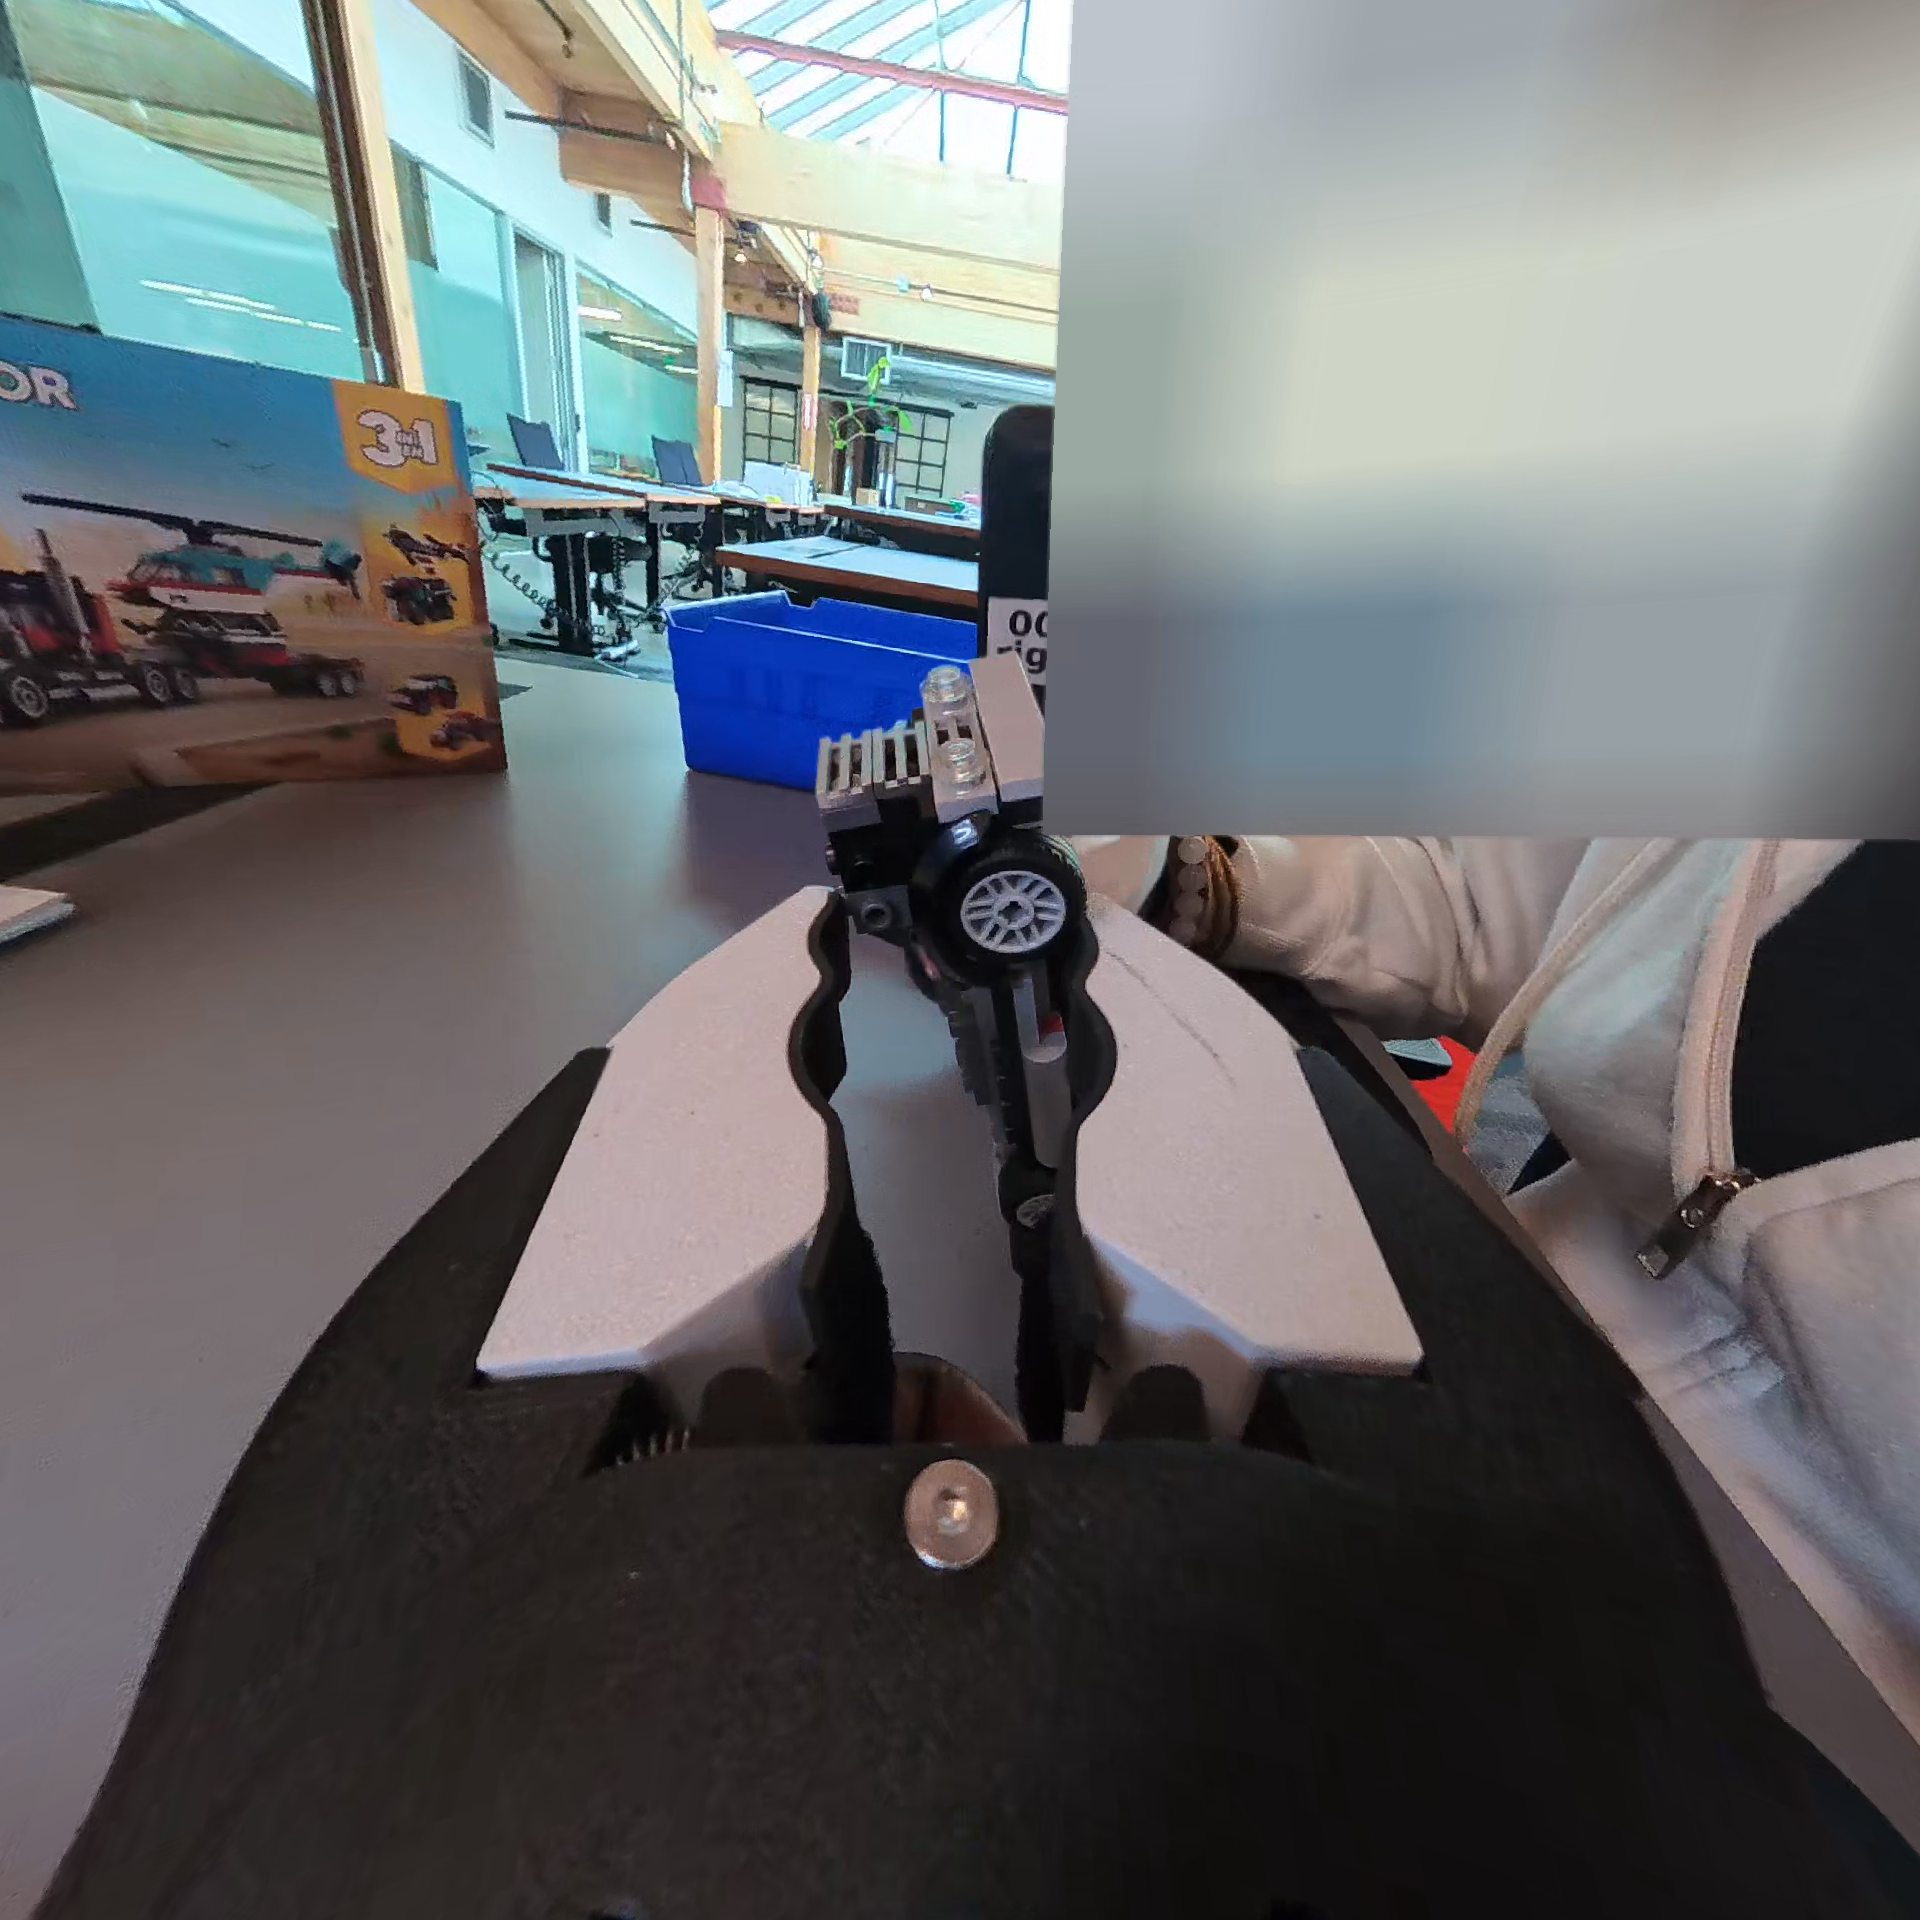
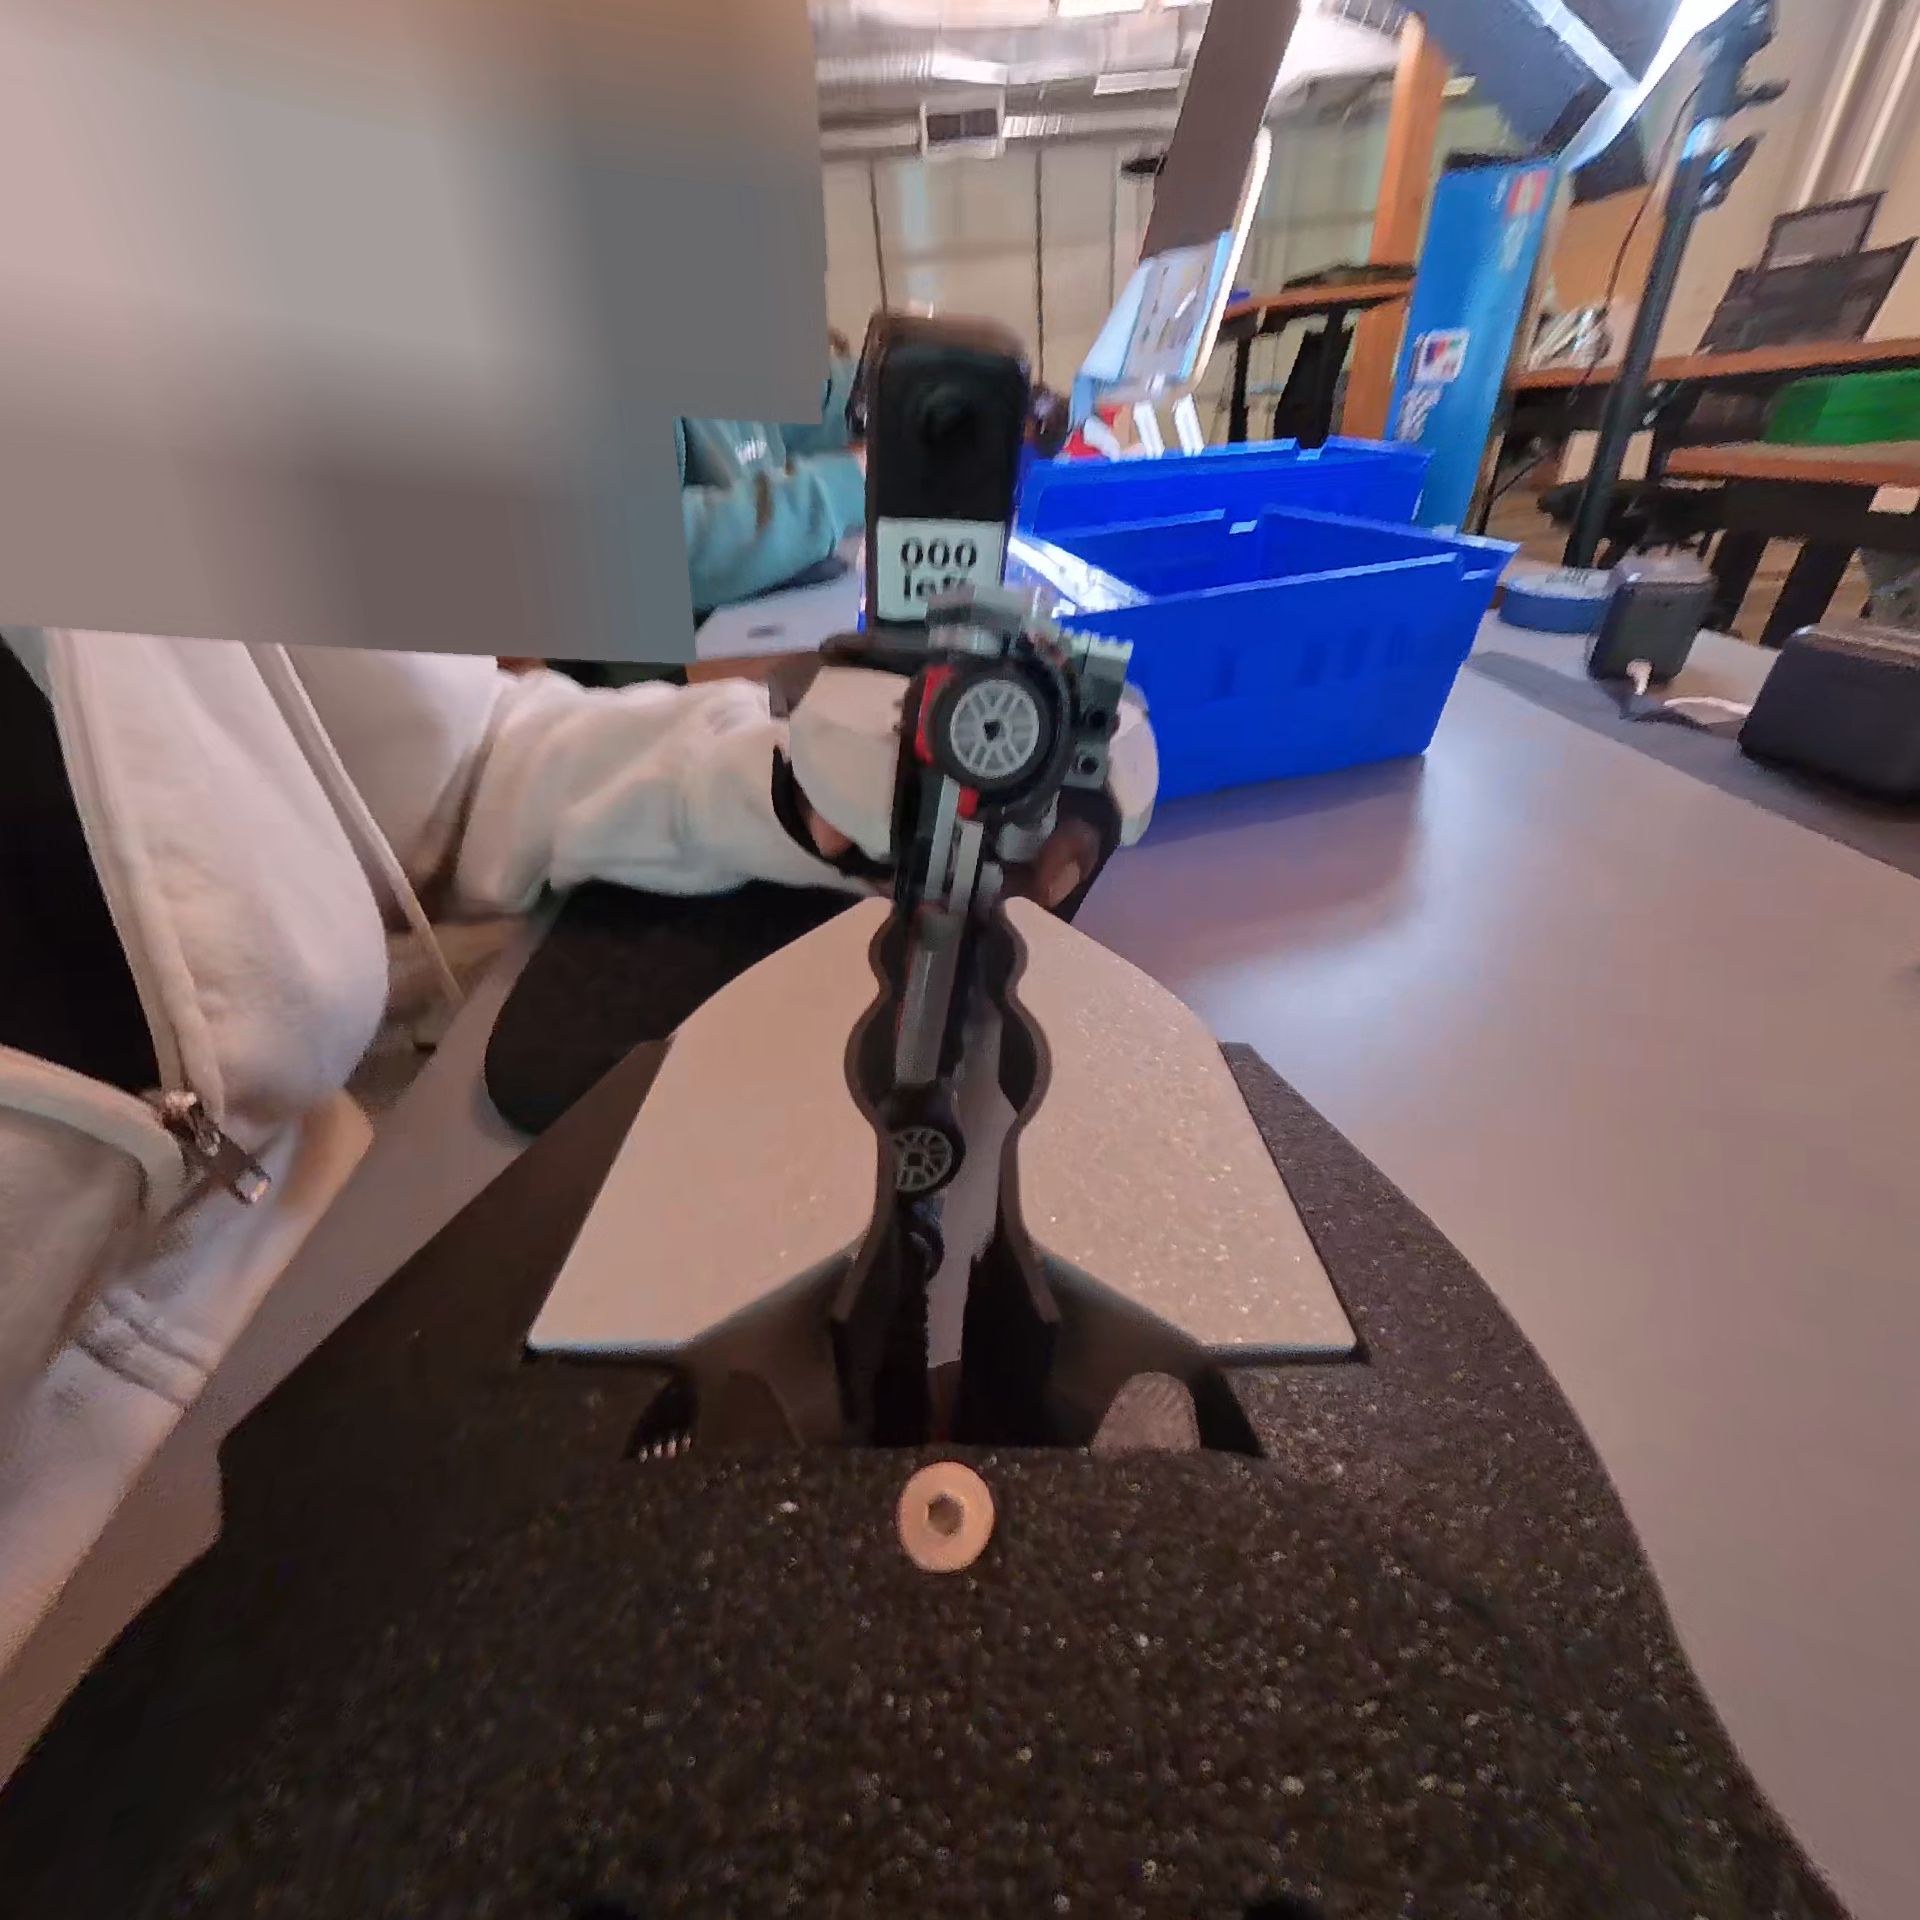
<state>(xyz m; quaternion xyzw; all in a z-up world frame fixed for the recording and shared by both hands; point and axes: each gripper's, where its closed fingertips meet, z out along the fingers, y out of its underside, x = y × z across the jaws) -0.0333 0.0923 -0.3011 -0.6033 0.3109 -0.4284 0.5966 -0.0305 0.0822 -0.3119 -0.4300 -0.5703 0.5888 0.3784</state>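
Observation:
A small toy brick vehicle (image 1: 935, 831), black and grey with grey-hubbed wheels, is held in the air between both grippers. My right gripper (image 2: 945, 920) is shut on its narrow chassis, which runs back between the pads; the wheeled front end (image 2: 997, 727) sticks out beyond the tips. My left gripper (image 1: 961, 914) faces it from the other side. Its fingertips touch the front end on both sides, with the wheel (image 1: 1023, 904) against the right fingertip. Farther back a gap shows between the left pad and the chassis. The left gripper's white fingers (image 2: 842, 748) also flank the vehicle in the right wrist view.
A blue bin (image 1: 790, 675) stands on the grey table (image 1: 312, 987) behind the vehicle; it also shows in the right wrist view (image 2: 1299, 644). A picture box (image 1: 239, 582) stands at the left. A person's white sleeve (image 1: 1351, 935) lies close by. Dark devices (image 2: 1839, 717) sit at the far right. Both grippers' tips are close together, under 4 cm apart.

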